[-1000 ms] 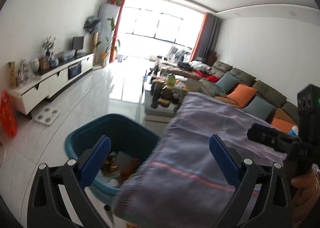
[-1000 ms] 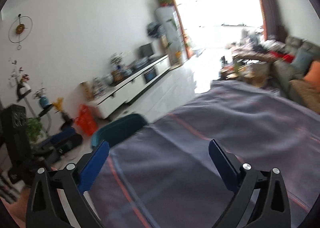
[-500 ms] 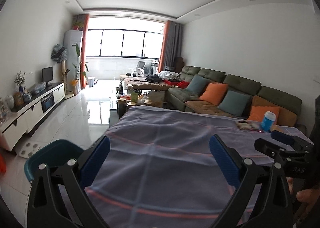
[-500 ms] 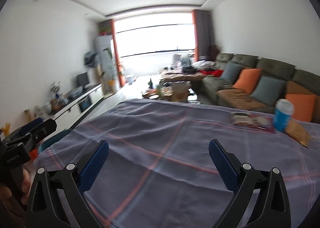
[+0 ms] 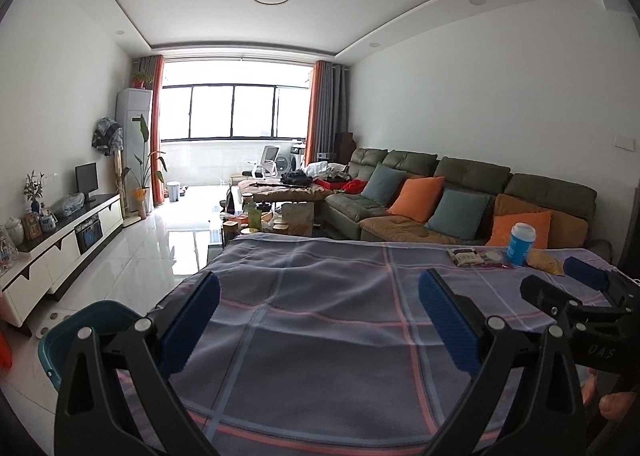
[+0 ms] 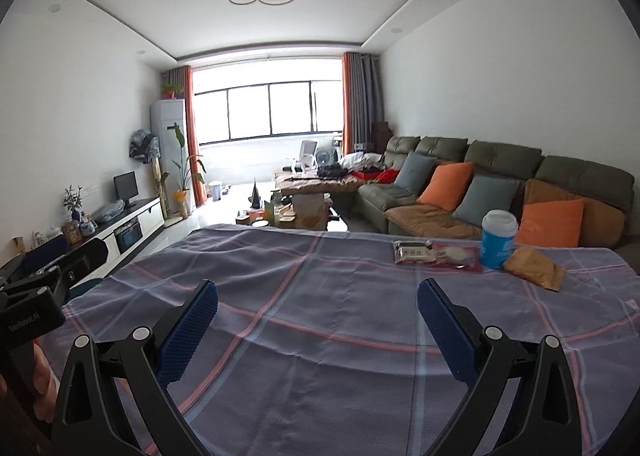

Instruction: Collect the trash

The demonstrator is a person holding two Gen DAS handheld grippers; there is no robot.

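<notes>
On the table's grey-purple checked cloth [image 6: 320, 336], at the far right, lie a blue paper cup with a white lid [image 6: 497, 239], a brown crumpled wrapper [image 6: 534, 267], a silver packet [image 6: 413, 252] and a red-edged clear wrapper [image 6: 456, 256]. The cup [image 5: 520, 243] and wrappers [image 5: 476, 257] also show in the left wrist view. A teal bin [image 5: 80, 330] stands on the floor left of the table. My left gripper [image 5: 318, 320] is open and empty above the near cloth. My right gripper [image 6: 316, 326] is open and empty, well short of the trash.
A green sofa with orange and grey cushions [image 6: 480, 184] runs along the right wall. A cluttered coffee table [image 6: 296, 212] stands beyond the table. A white TV cabinet [image 5: 60, 240] lines the left wall, with glossy white floor [image 5: 160, 240] between.
Both grippers have swung up and rightwards from the teal bin to face the table. The trash items at the far right have come into view. Both jaws stayed open.
</notes>
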